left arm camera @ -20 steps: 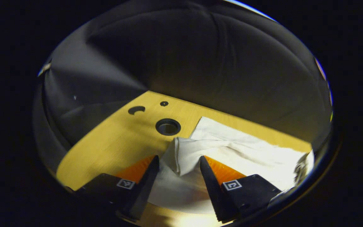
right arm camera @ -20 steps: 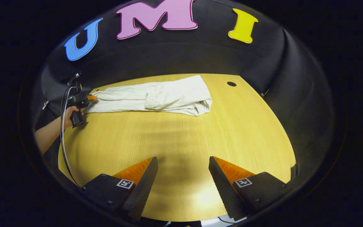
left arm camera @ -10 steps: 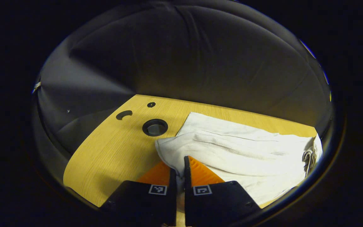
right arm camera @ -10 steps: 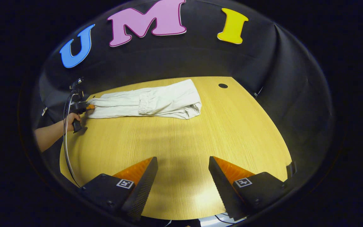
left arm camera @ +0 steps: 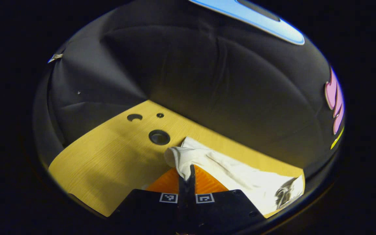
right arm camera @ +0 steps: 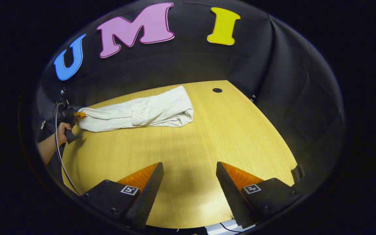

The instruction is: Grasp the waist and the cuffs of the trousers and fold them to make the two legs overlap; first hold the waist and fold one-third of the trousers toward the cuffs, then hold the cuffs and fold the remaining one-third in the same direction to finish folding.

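White trousers (right arm camera: 139,111) lie partly folded across the far side of the wooden table (right arm camera: 191,153), the waist folded over the legs. In the left gripper view my left gripper (left arm camera: 187,171) is shut on the cuff end of the trousers (left arm camera: 188,158), and that end stands slightly lifted and bunched above the fingertips. The right gripper view shows that same left gripper (right arm camera: 76,115) at the far left, held by a hand (right arm camera: 61,129). My right gripper (right arm camera: 189,169) is open over bare table near the front edge, far from the trousers.
The table has round holes near the left gripper (left arm camera: 159,137) and one at the far right corner (right arm camera: 217,90). Black cloth walls close in behind the table. A cable (right arm camera: 59,147) hangs from the left gripper along the table's left edge.
My left gripper closed on the cuff end of the trousers and has lifted it a little. The right gripper stayed open and drifted slightly right.
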`<state>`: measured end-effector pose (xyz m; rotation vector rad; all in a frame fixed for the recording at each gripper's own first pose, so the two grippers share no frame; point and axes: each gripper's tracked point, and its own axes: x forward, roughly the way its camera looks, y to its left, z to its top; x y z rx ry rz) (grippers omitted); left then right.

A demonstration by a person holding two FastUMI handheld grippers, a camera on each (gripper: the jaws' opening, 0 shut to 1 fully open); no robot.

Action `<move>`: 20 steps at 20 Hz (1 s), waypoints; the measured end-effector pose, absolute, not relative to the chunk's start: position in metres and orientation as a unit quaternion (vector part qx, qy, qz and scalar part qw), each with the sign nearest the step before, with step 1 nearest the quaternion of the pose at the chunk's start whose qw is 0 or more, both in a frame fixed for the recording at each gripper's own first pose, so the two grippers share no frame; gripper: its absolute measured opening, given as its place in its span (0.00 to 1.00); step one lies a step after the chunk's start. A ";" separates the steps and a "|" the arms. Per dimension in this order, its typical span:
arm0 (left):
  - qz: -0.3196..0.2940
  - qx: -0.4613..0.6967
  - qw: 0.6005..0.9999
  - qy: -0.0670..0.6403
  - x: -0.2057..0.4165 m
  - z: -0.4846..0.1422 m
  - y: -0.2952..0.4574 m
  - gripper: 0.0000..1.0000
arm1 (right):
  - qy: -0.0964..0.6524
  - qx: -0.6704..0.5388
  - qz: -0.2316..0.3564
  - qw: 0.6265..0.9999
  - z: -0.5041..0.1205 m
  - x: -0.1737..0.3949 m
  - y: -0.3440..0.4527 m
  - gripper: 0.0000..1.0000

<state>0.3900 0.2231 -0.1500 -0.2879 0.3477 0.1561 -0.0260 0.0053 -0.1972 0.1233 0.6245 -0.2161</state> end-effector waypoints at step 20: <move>-0.140 -0.088 0.984 0.067 0.338 0.012 -0.145 0.05 | 0.243 0.111 -0.116 0.957 -0.169 -0.037 -0.109 0.99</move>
